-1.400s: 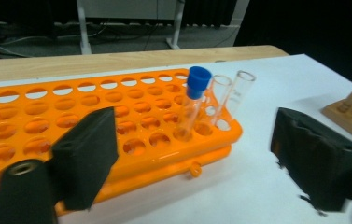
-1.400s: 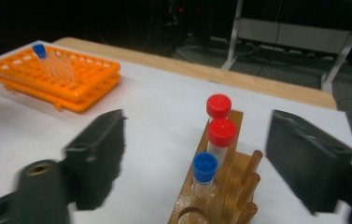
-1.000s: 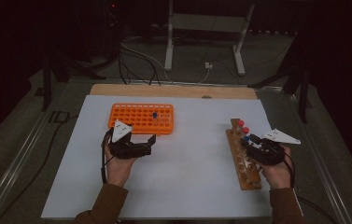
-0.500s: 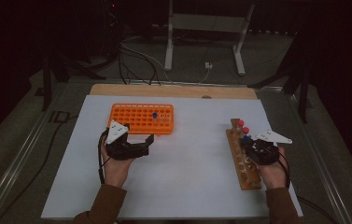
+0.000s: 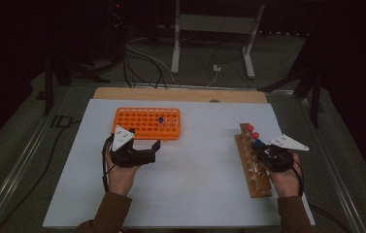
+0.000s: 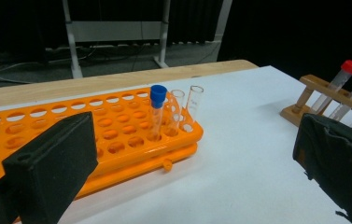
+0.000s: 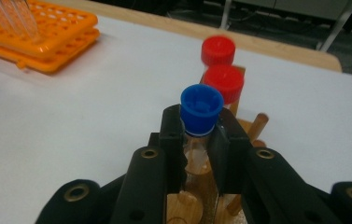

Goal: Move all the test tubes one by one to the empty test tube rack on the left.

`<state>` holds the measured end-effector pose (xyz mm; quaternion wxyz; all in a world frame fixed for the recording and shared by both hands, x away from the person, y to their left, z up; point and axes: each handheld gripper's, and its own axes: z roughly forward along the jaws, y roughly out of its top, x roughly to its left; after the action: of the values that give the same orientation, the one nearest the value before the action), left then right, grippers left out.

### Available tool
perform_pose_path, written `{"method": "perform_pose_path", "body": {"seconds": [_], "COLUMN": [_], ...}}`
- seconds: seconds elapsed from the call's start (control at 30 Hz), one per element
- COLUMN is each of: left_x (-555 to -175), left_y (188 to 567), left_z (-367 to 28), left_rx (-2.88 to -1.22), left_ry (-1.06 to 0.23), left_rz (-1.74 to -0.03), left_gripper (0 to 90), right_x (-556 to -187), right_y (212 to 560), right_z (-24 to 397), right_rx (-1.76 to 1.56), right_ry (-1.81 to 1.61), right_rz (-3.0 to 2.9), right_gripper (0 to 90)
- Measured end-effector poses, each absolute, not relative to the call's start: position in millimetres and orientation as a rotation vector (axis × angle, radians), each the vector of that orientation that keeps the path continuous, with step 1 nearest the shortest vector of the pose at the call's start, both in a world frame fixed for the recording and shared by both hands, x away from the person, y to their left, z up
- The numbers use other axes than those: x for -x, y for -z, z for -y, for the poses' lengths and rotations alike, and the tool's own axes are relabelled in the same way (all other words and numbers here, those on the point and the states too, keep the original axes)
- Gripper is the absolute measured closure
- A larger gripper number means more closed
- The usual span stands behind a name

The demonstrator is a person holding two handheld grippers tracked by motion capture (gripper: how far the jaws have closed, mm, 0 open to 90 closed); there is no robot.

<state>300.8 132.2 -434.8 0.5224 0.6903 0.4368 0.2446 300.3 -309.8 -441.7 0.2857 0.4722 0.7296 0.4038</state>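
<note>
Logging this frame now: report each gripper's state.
Left gripper: open, holding nothing, near the orange rack.
Right gripper: shut on the blue-capped tube at the wooden rack.

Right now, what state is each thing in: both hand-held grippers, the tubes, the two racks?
Left hand-held gripper: open, holding nothing.
Right hand-held gripper: shut on blue-capped tube over wooden rack.
Red-capped tubes: capped, standing in the wooden rack.
Orange rack: mostly empty holes.
Capped blue tube: upright in the orange rack.
Clear tubes: uncapped, upright beside it.
</note>
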Motion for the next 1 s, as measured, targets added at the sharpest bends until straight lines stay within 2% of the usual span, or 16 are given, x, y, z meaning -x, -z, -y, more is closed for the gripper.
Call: {"method": "perform_pose_path", "body": {"seconds": [0.57,1.0], "left_x": [-296.5,-292.0], "left_y": [431.6,425.6], "left_z": [-121.5,-88.8], "left_rx": [-1.689,-1.749], "left_ry": [-0.594,-0.578], "left_rz": [-1.0,-0.873], "left_gripper": [0.7,0.7], "right_x": [-278.1,-276.3], "right_y": [397.8,394.2], "right_z": [313.1,301.3], "right_rx": [-1.175,-1.159], "right_ry": [-1.19,-1.267], "right_rz": [-1.866,-1.908], "right_gripper": [76.8,76.7]}}
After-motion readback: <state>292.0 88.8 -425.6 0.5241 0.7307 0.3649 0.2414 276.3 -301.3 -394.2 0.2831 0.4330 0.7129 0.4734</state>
